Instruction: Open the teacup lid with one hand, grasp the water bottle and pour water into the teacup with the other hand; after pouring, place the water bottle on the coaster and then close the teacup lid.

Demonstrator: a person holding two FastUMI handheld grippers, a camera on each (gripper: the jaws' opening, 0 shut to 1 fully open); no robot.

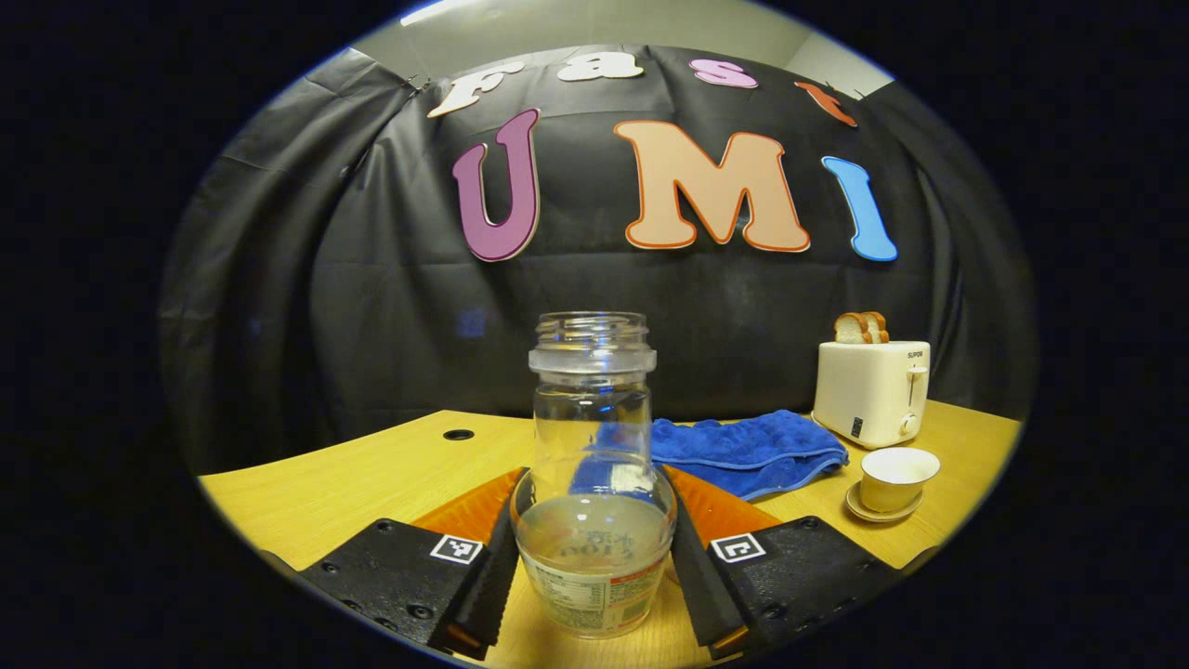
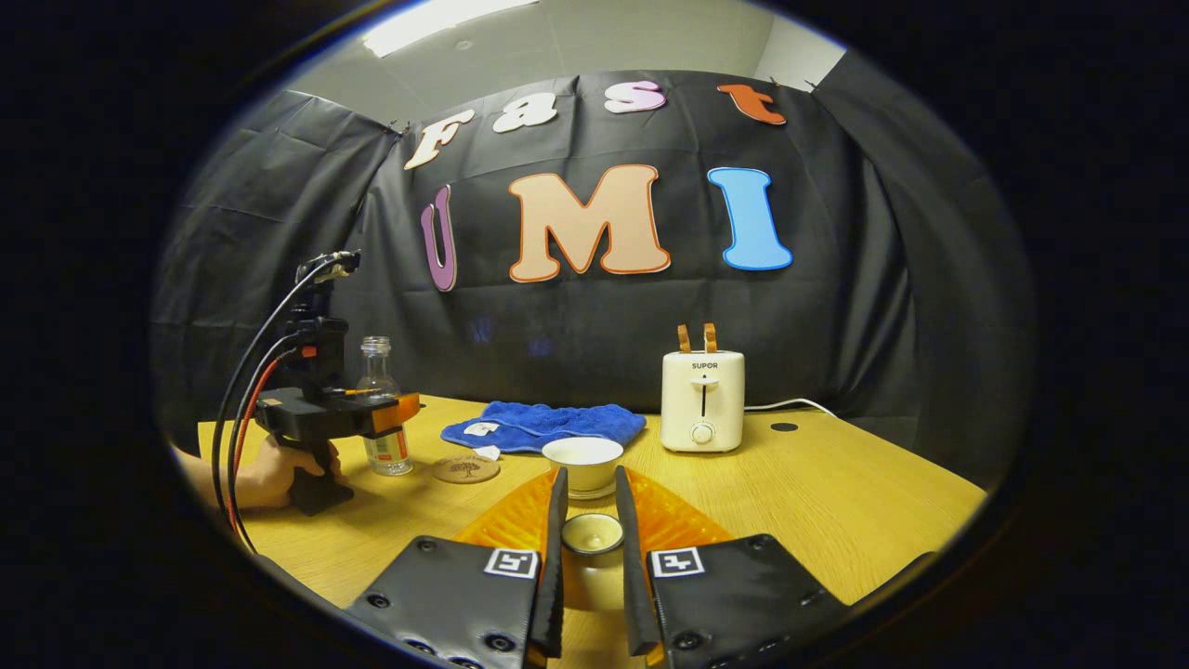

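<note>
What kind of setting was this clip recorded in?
Most likely a staged recording booth, not a real kitchen: black cloth wall behind a wooden table set with a toaster, blue towel and teacup.

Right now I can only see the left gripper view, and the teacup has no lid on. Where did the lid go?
Observer: The lid is pinched between the fingers of the right gripper, just in front of the open teacup.
Operator: Is there a coaster for my bottle?
Observer: Yes. A round coaster lies flat on the table, between the water bottle and the teacup.
Operator: What is holding my gripper up?
Observer: A hand grips the handle under the left gripper, low by the table's near edge.
</note>
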